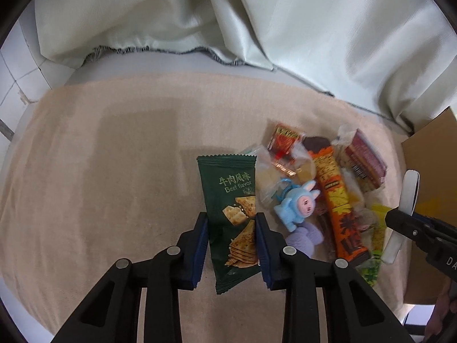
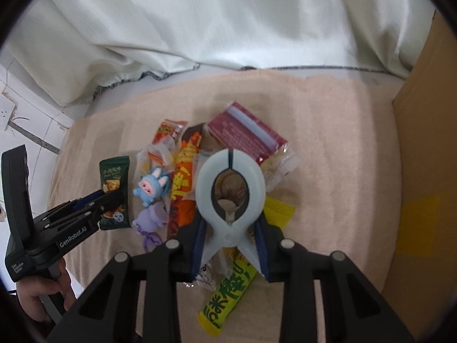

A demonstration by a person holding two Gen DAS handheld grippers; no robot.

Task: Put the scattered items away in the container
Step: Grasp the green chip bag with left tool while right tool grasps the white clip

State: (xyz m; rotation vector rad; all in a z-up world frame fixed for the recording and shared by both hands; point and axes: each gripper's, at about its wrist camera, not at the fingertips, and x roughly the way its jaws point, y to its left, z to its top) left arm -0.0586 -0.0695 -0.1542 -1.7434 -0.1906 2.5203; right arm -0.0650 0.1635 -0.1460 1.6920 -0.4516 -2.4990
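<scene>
A dark green beef-flavour cracker packet point(image 1: 228, 188) lies on the pink cloth point(image 1: 114, 171), at the left of a pile of snacks. My left gripper point(image 1: 231, 220) has its blue pads pressed on both long edges of that packet; the right wrist view shows the left gripper point(image 2: 111, 197) over the packet point(image 2: 112, 177). My right gripper point(image 2: 230, 225) is shut on the handles of a pale blue-grey spring clamp point(image 2: 228, 188), held above the pile. The cardboard box point(image 2: 422, 171) stands at the right edge of the cloth.
The pile holds a blue bunny toy point(image 1: 297, 203), a purple plush point(image 1: 302, 237), a long orange packet point(image 1: 337, 200), a maroon box point(image 1: 365, 160) and a yellow-green packet point(image 2: 228, 291). A pale curtain point(image 1: 314, 28) hangs behind. A hand point(image 2: 42, 294) holds the left gripper's grip.
</scene>
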